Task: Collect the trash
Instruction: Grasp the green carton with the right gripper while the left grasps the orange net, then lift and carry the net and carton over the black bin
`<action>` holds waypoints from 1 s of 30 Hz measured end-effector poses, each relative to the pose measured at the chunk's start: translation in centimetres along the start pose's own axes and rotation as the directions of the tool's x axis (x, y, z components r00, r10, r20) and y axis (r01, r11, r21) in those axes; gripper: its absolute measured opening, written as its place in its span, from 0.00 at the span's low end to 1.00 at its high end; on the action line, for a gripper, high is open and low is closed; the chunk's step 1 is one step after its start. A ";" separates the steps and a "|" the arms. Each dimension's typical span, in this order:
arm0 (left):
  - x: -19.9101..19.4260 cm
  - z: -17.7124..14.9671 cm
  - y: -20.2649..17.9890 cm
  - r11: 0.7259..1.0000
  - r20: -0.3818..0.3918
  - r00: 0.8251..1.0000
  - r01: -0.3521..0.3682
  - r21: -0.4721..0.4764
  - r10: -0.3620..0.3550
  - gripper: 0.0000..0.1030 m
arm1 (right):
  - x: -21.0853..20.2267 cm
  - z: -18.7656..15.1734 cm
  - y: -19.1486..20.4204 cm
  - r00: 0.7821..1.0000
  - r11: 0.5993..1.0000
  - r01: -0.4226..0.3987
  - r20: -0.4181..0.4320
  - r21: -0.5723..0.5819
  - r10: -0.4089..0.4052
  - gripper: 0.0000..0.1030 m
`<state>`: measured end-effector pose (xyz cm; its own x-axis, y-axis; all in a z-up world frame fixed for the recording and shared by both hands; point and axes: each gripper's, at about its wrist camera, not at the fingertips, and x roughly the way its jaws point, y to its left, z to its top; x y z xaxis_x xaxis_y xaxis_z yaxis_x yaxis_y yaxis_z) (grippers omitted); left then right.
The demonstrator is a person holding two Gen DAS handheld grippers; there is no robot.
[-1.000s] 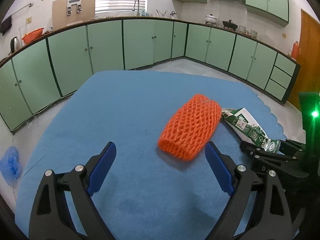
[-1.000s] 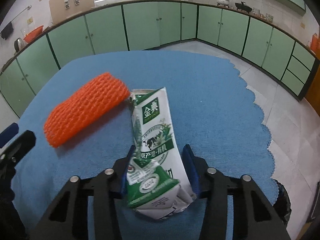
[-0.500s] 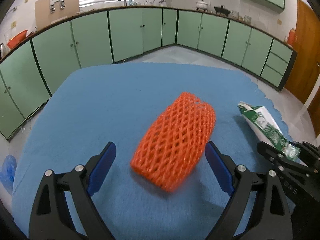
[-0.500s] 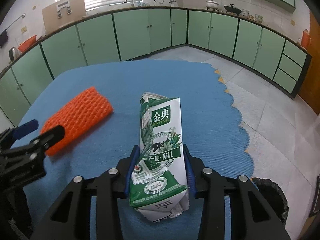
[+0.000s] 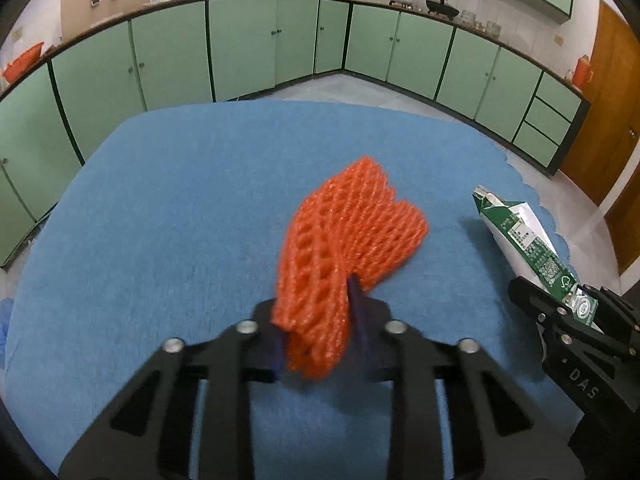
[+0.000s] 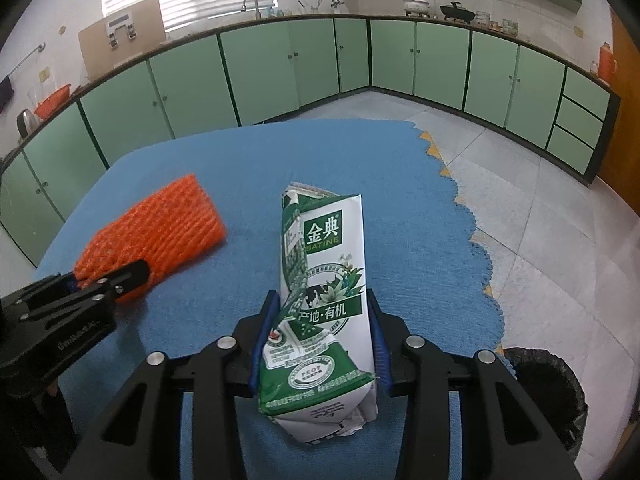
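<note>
Orange foam net [image 5: 344, 256]: being pinched at its near end and bunching up between the blue pads of the left gripper [image 5: 320, 328]; a second ago it was lying flat on the cloth between spread fingers.
Left gripper: now pressing together on the net, having closed since half a second ago.
Milk carton [image 6: 324, 300]: green and white, crumpled, sitting clamped between the fingers of the right gripper [image 6: 320, 336], its top pointing away from the camera, as before.
Right gripper: keeping its squeeze on the carton's lower half.
Blue cloth [image 6: 248, 160]: covering the table under both items.
Black bin [image 6: 548, 384]: standing on the floor beside the table's right edge, showing more fully than a second ago.
</note>
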<state>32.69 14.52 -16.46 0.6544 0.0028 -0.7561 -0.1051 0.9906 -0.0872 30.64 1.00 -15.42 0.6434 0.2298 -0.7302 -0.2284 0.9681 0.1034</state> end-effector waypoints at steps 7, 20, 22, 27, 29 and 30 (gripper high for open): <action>-2.1 -0.8 0.2 0.998 0.041 0.999 0.010 -0.055 -0.008 0.17 | -1.7 -0.3 -0.2 0.999 1.000 0.007 0.033 0.005 -0.007 0.40; -6.7 -2.3 -2.2 1.000 0.090 0.996 0.012 -0.026 -0.010 0.17 | -6.5 -0.8 -0.3 0.996 1.000 0.019 0.084 -0.012 -0.018 0.40; -7.4 -2.6 -2.6 1.000 0.094 0.996 0.014 -0.019 -0.012 0.17 | -7.3 -1.0 -0.5 0.996 1.000 0.016 0.085 -0.005 -0.015 0.40; -8.9 -3.2 -3.4 1.000 0.100 0.995 0.022 -0.006 -0.021 0.17 | -9.4 -1.5 -0.9 0.995 1.000 0.010 0.095 -0.004 -0.010 0.40; -9.5 -3.4 -3.7 1.000 0.105 0.994 0.030 0.003 -0.030 0.17 | -10.2 -1.6 -1.0 0.995 1.000 0.009 0.101 -0.008 -0.008 0.40; -9.8 -3.4 -3.9 0.999 0.108 0.994 0.032 0.010 -0.033 0.17 | -10.5 -1.6 -1.1 0.995 1.000 0.007 0.103 -0.008 -0.006 0.40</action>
<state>24.12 10.20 -10.93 0.7348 -0.0154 -0.6781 -0.0763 0.9915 -0.1053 22.97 -2.67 -8.99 0.7167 0.2331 -0.6572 -0.2299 0.9688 0.0930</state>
